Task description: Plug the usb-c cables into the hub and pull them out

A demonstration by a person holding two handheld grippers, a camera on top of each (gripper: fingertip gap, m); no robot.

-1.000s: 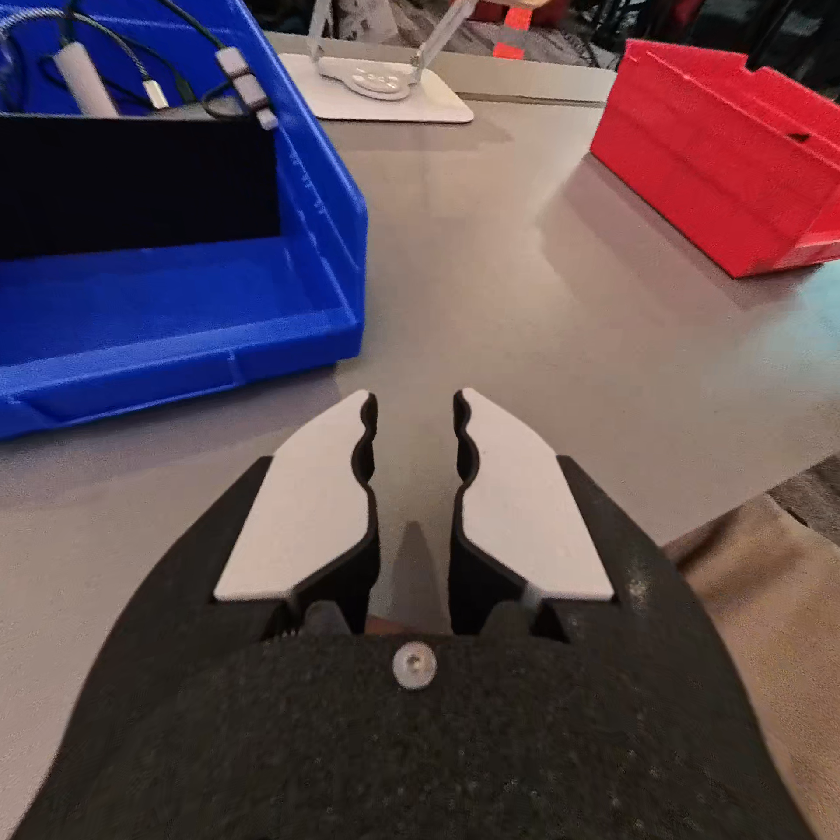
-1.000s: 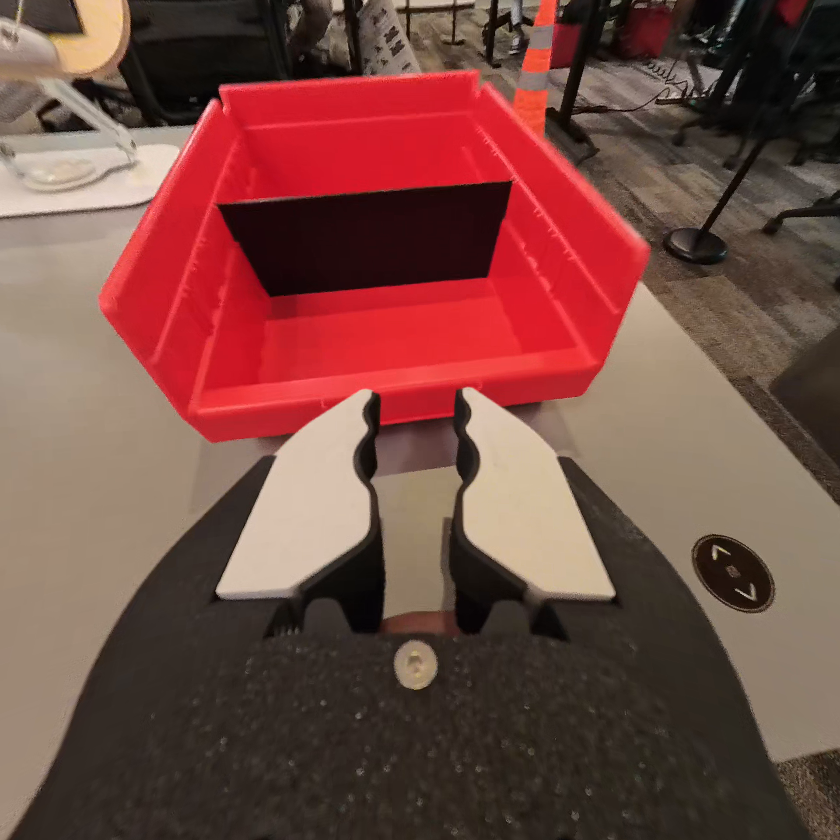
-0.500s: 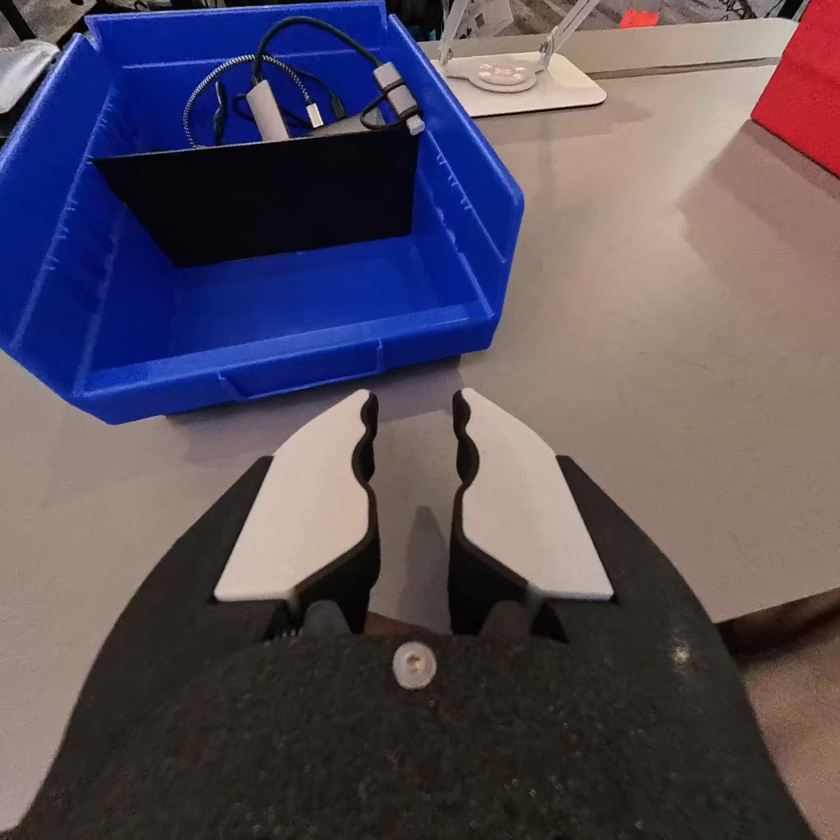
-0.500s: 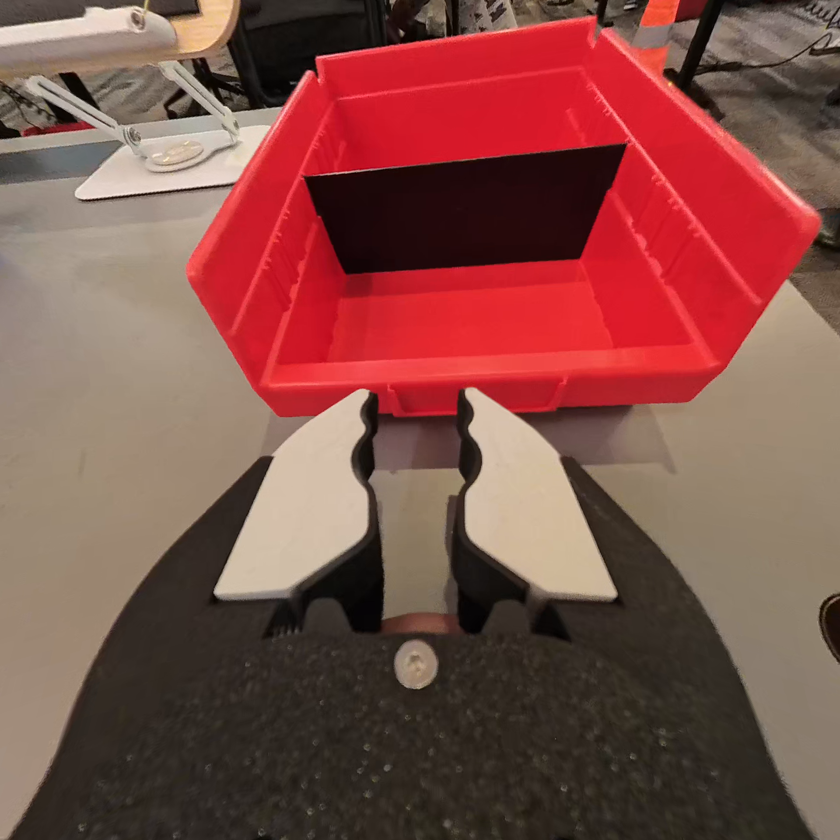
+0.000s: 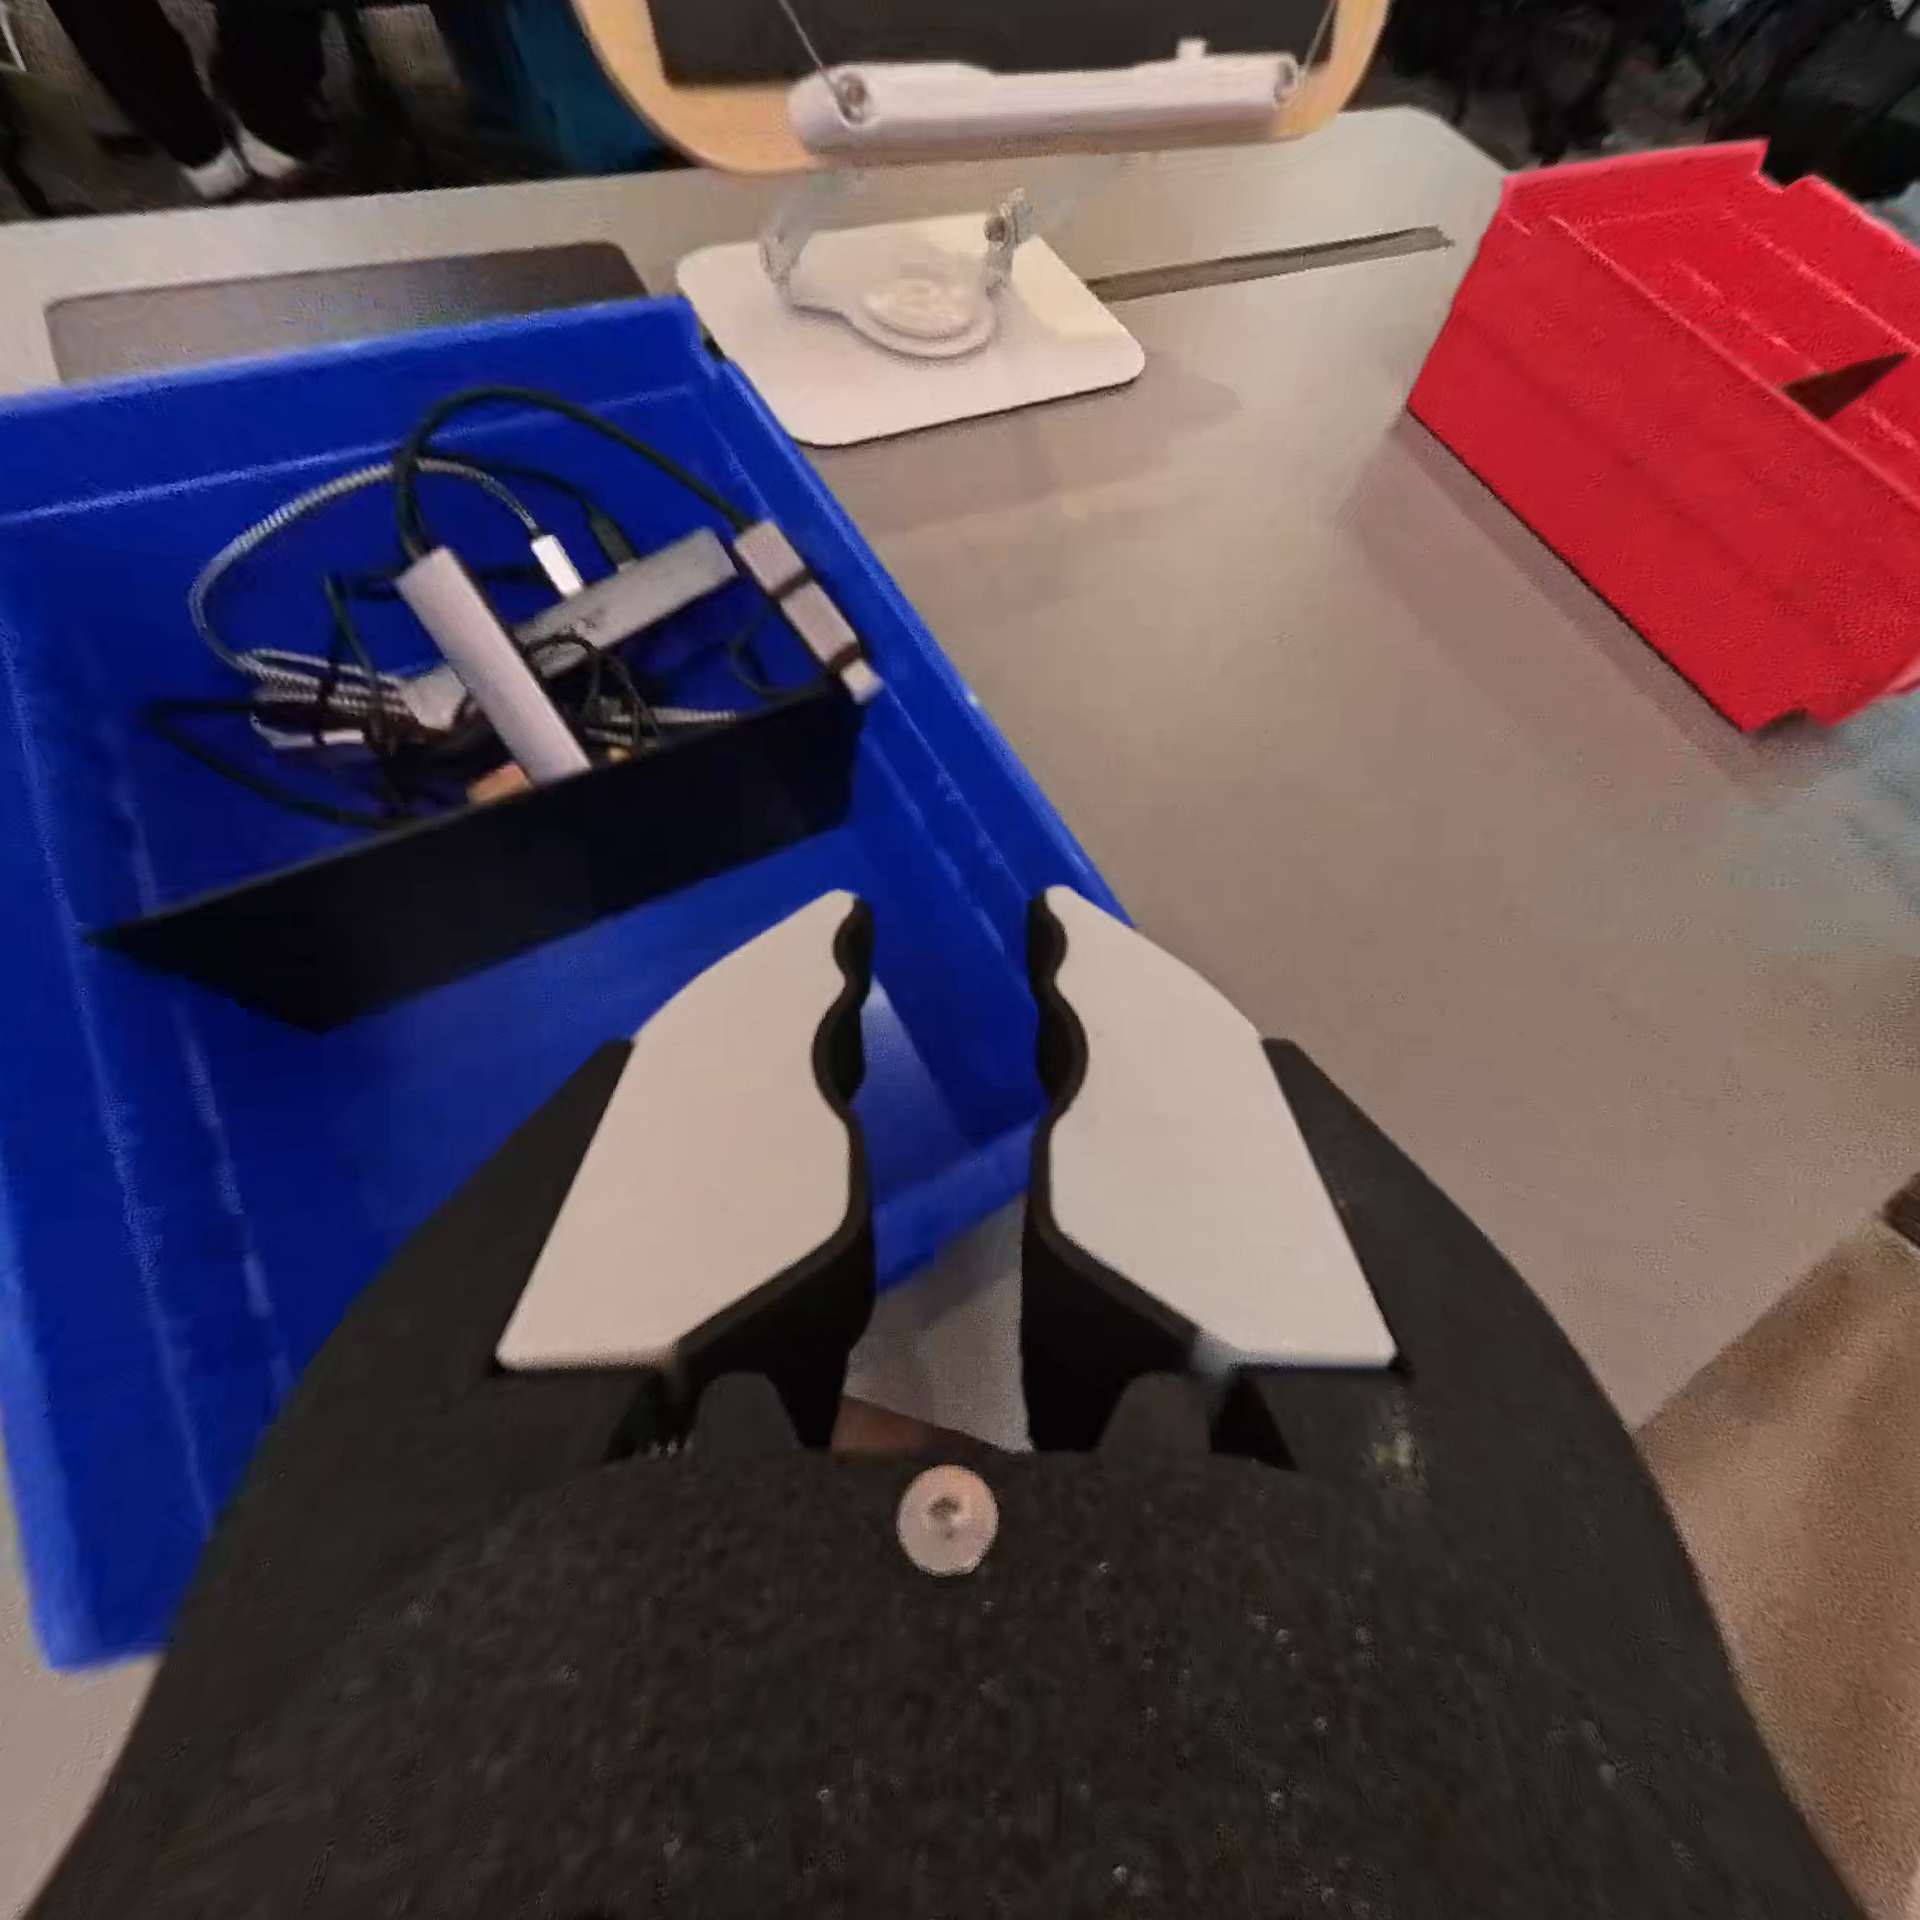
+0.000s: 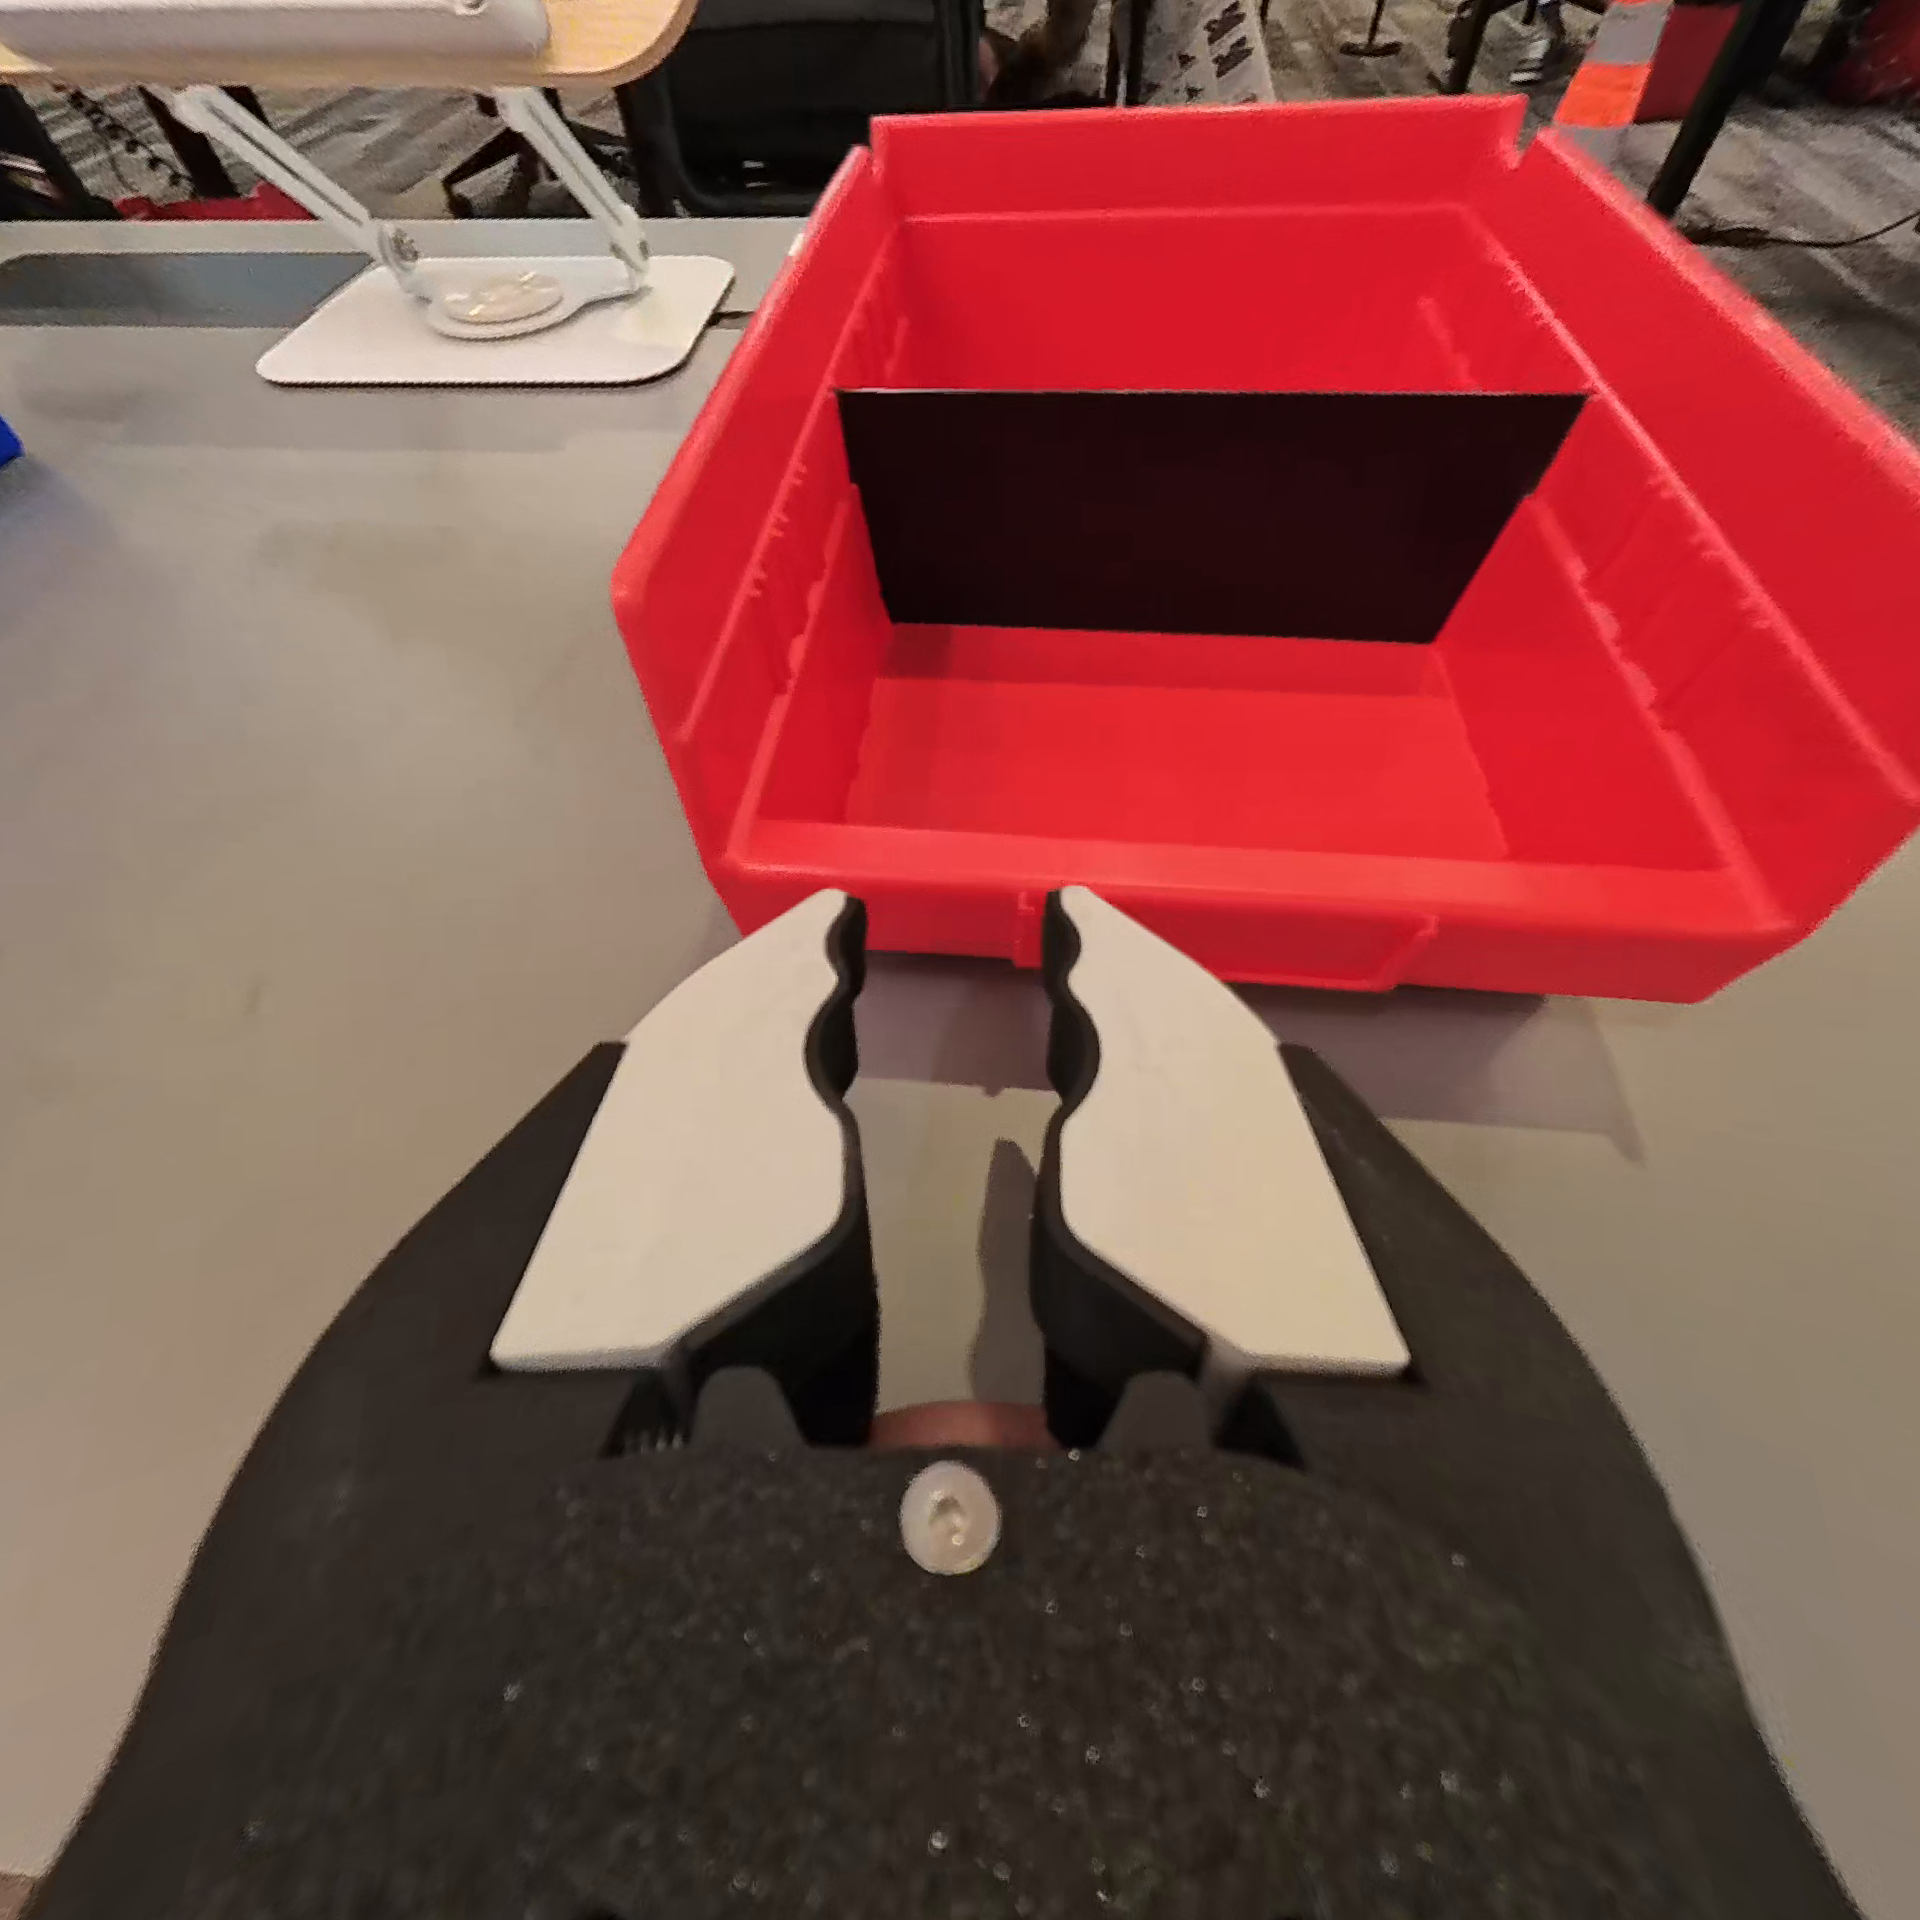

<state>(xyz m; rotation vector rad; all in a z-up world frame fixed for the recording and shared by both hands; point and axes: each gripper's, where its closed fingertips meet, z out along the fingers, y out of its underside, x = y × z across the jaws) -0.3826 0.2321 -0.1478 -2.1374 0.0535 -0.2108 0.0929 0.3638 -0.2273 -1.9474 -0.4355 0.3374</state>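
Hub and tangled usb-c cables piled upper left of left wrist view, in rear compartment of blue bin, behind black divider. White stick-shaped adapter lying across pile. Left gripper over bin's near right corner, fingers released, nothing held. Right gripper low centre of right wrist view, released, facing empty red bin on tabletop. Risks: snagging looped cables and dragging whole pile out; clipping divider or bin wall on reach; grabbing cord, not plug.
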